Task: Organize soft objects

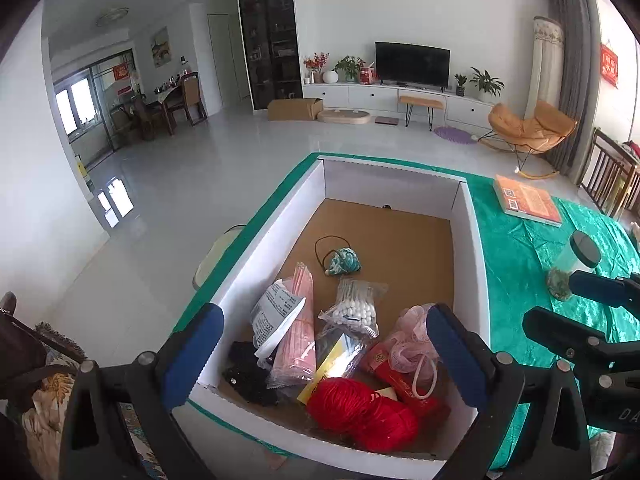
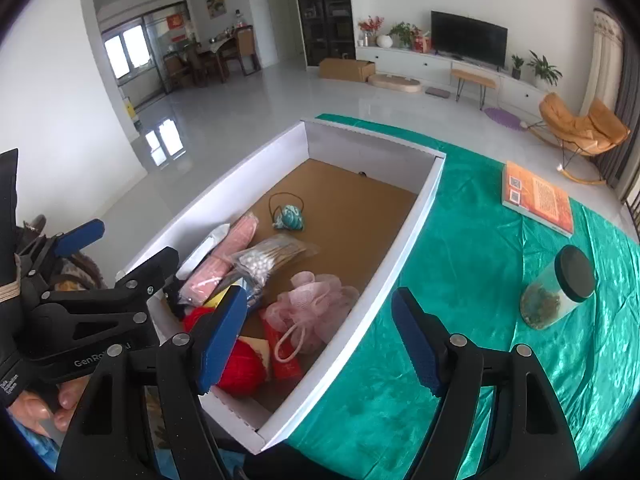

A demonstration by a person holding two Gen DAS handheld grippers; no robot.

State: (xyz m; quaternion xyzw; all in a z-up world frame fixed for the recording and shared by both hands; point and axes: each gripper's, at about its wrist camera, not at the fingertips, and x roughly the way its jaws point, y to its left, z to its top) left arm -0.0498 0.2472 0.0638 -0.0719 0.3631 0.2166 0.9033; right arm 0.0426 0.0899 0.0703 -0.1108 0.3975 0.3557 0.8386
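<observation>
Hovering: left gripper (image 1: 324,344) agape above red yarn (image 1: 360,412) in box (image 1: 256,240).

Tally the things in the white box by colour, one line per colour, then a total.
Red: 2, yarn and flat packet
Pink: 2, mesh sponge and wrapped pack
White: 2, cotton swabs and printed pouch
Teal: 1, pouch
Black: 1, cloth
Yellow: 1, packet
Total: 9

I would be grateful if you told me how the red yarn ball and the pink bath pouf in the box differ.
The red yarn ball is saturated red and tightly wound; the pink bath pouf is pale pink, loose, ruffled mesh. The pouf has a pale cord loop; no loop shows on the yarn. The yarn lies nearest the box's near end, the pouf just beyond it. Both are soft, rounded and lie inside the box.
</observation>
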